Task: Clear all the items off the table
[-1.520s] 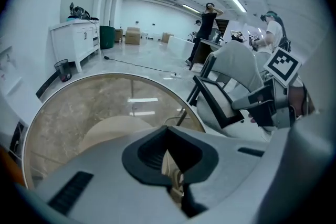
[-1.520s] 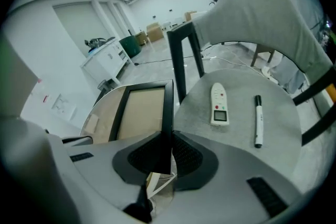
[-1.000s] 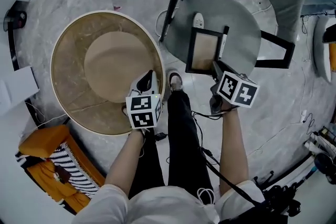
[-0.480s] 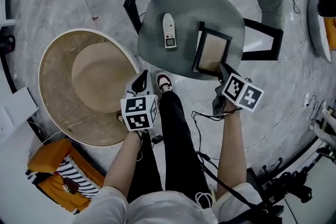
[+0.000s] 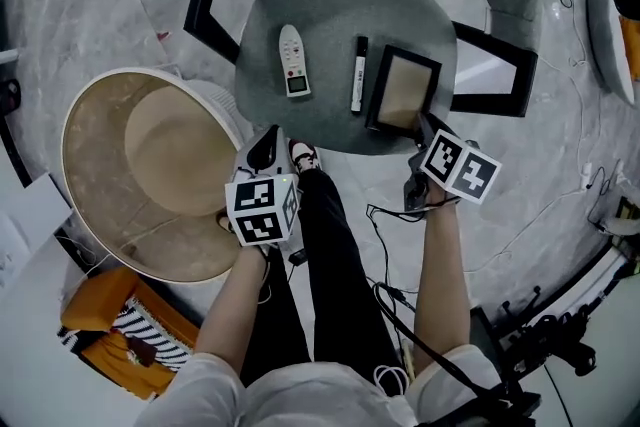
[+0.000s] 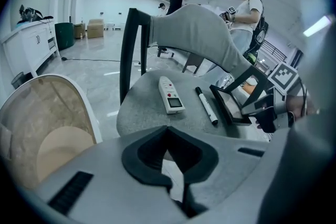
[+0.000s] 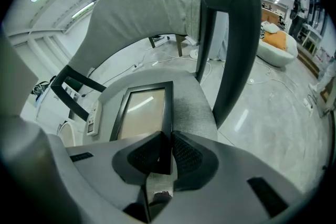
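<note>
No legible text or numbers anywhere.
Only black-and-white square markers show, on the cubes of the left gripper (image 5: 268, 151) and right gripper (image 5: 419, 126); print on the remote (image 5: 292, 61) ahead is too small.

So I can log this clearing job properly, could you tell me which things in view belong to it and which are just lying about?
Belong to the job: picture frame, gripped by the right claw; white remote; black marker; grey seat under them.
Just lying about: big round beige shell; orange cushion; striped cloth.
</note>
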Available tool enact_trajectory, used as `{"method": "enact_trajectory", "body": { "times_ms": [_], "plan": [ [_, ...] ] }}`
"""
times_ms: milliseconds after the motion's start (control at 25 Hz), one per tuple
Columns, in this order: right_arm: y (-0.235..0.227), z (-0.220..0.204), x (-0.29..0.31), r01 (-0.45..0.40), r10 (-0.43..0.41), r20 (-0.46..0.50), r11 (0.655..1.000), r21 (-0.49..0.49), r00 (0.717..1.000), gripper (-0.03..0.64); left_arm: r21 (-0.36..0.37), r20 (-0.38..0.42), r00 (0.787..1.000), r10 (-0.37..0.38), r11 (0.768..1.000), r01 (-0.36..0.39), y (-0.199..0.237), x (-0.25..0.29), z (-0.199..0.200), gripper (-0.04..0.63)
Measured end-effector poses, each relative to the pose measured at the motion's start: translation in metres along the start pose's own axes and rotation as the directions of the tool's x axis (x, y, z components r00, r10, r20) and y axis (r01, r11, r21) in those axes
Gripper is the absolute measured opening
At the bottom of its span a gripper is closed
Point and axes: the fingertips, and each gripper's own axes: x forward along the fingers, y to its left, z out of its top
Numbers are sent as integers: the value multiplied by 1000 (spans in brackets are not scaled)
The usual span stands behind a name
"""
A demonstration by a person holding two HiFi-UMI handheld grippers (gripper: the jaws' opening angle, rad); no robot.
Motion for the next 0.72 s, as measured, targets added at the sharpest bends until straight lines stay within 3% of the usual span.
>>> {"method": "enact_trajectory", "body": {
  "times_ms": [560, 600, 680, 720],
  "plan": [
    [-1, -7, 27, 21, -20, -55, 1000, 1, 998, 86, 11, -26, 1000, 0, 1000, 0, -9, 16, -6, 0],
    [-1, -8, 27, 20, -20, -61, 1000, 1, 998, 93, 16, -27, 1000, 0, 1000, 0, -10, 15, -4, 0],
    [0, -9, 25, 22, -21, -61, 1000, 9, 998, 172, 26, -24, 1000, -1, 1000, 1, -12, 9, 1, 0],
    [0, -8, 23, 29, -28, -55, 1000, 14, 998, 173, 28, -21, 1000, -2, 1000, 3, -13, 4, 5, 0]
  ]
}}
